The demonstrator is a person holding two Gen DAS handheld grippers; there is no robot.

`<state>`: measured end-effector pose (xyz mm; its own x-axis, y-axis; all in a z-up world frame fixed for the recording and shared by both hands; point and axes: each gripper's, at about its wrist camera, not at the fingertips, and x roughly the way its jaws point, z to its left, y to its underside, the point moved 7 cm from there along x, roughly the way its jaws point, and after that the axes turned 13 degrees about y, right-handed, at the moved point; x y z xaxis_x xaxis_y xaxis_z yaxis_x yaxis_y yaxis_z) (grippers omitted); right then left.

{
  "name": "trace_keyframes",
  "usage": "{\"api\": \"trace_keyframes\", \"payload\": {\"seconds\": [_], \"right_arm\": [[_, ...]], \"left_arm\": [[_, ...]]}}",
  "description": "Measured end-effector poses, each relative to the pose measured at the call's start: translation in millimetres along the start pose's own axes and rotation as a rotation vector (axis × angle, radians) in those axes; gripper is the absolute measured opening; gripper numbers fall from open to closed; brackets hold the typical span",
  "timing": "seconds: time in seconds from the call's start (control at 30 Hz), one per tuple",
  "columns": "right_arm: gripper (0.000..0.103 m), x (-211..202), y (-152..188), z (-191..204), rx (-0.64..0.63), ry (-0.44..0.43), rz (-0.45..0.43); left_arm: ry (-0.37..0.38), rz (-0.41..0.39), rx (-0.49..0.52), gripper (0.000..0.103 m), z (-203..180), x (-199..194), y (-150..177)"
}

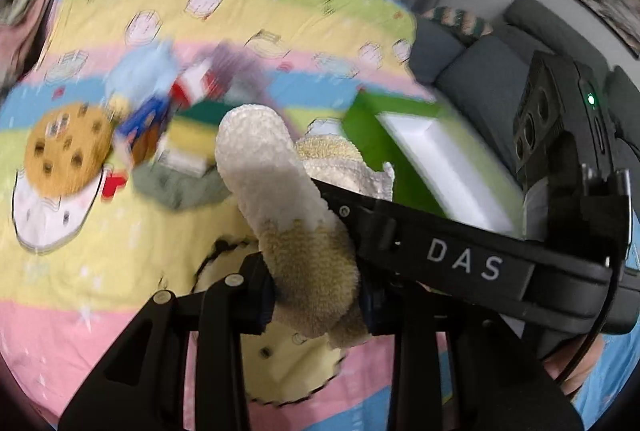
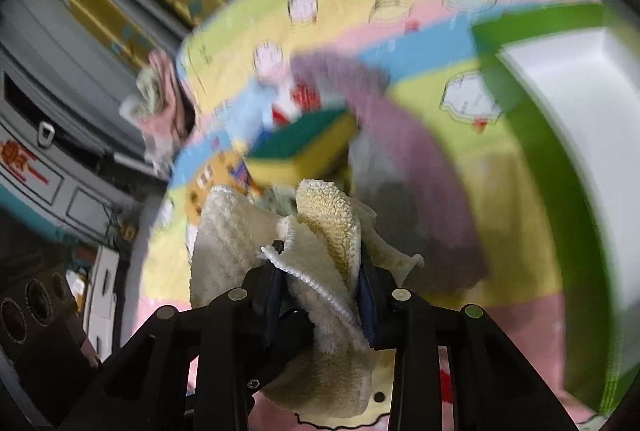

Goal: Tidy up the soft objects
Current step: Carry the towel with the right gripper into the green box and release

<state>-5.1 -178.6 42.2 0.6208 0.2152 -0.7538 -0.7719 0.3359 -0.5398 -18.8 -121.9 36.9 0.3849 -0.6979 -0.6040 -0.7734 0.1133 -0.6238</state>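
Note:
A cream and beige fluffy towel (image 1: 264,159) is held up above the bed between both grippers. In the left wrist view my left gripper (image 1: 316,305) is shut on its beige lower end, and the rolled towel stands up out of the jaws. The right gripper (image 1: 340,203), marked DAS, comes in from the right and pinches the same towel higher up. The right wrist view has my right gripper (image 2: 320,295) shut on bunched folds of the towel (image 2: 324,227). Behind lies a blurred pile with a cookie-shaped plush (image 1: 66,149), a green and yellow sponge (image 2: 304,139), a purple cloth (image 2: 400,135) and a light blue cloth (image 1: 140,71).
A green box (image 1: 360,123) with a white inside sits on the bed to the right of the towel, green box (image 2: 552,167). A striped pastel bedspread (image 1: 100,263) covers the bed. A grey sofa (image 1: 480,71) stands beyond the bed's right edge, and grey curtains hang behind.

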Motion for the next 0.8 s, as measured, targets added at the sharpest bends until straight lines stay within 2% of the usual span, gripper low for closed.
{"api": "trace_keyframes", "payload": {"seconds": [0.23, 0.4, 0.63, 0.8], "right_arm": [[0.035, -81.1, -39.6, -39.9, 0.092, 0.013, -0.228], [0.035, -118.5, -56.0, -87.8, 0.21, 0.031, -0.323], [0.035, -129.4, -59.6, -153.2, 0.357, 0.081, -0.334], [0.035, -122.6, -54.2, -193.4, 0.434, 0.148, -0.3]], "left_arm": [[0.071, -0.078, 0.179, 0.031, -72.3, -1.1, -45.5], [0.119, -0.08, 0.282, 0.031, -124.1, 17.6, -60.8], [0.177, -0.015, 0.35, 0.031, -171.2, 67.8, -61.0], [0.199, 0.051, 0.364, 0.031, -186.1, 99.9, -52.3]]}}
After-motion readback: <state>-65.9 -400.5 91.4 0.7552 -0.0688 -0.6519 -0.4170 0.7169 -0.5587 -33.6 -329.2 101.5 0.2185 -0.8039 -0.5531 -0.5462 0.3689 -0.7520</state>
